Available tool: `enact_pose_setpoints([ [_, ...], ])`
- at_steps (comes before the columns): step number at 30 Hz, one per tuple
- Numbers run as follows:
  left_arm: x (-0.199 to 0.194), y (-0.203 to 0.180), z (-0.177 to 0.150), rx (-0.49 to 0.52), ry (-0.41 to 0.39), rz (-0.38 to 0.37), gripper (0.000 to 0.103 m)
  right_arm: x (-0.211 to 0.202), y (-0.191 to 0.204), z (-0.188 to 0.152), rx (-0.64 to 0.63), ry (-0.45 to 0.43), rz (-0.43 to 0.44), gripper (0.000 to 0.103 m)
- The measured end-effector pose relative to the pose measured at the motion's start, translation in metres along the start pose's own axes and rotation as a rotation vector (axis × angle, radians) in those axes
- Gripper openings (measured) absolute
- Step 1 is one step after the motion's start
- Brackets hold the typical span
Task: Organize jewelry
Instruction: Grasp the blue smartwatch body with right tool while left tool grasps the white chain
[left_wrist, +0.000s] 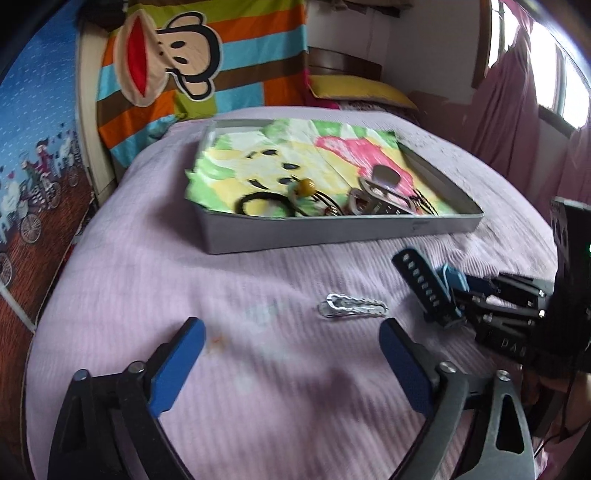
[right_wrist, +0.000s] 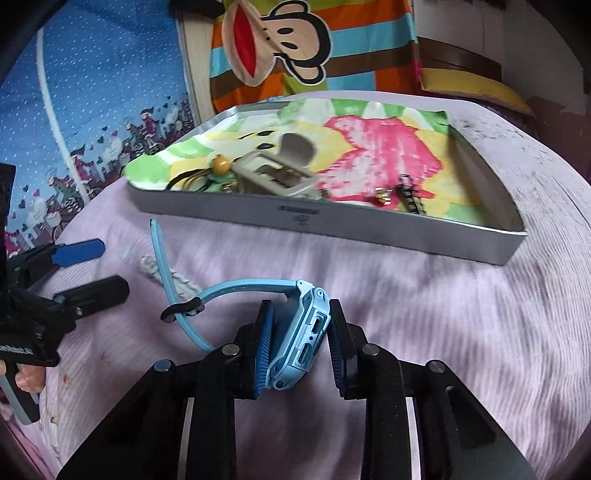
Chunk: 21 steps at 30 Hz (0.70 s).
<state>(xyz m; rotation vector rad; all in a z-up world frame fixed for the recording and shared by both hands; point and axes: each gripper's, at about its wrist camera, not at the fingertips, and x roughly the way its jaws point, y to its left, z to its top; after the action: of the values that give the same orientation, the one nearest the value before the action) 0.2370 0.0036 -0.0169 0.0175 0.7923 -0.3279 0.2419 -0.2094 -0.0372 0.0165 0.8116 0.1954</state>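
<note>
Right tool (right_wrist: 300, 334) pinching blue watch (right_wrist: 301, 332) by its case, over the bed (right_wrist: 424, 314). Left tool (left_wrist: 291, 354) spread wide, silver hair clip (left_wrist: 352, 305) at its 12 o'clock. Only right view shows beaded piece (right_wrist: 410, 195) in grey tray (right_wrist: 332, 221); tray-wall label unreadable. "DAS" legible on right tool, left view.

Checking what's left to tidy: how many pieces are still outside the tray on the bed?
2. A silver hair clip lies on the bedspread ahead of the open left gripper; a blue watch is clamped in the right gripper. Others may be out of view.
</note>
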Motion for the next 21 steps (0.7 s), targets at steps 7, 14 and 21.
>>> enact_pose_setpoints([
  [7,0.022,-0.022,0.012,0.116,0.045,-0.023,0.069,0.002,-0.024,0.002,0.030,-0.008,-0.016,0.025],
  [14,0.035,-0.041,0.013,0.228,0.077,-0.020,0.053,0.007,-0.032,0.004,0.039,-0.010,-0.013,0.025],
  [21,0.033,-0.049,0.008,0.278,0.078,-0.035,0.030,0.011,-0.035,0.000,0.057,-0.011,0.008,0.025],
])
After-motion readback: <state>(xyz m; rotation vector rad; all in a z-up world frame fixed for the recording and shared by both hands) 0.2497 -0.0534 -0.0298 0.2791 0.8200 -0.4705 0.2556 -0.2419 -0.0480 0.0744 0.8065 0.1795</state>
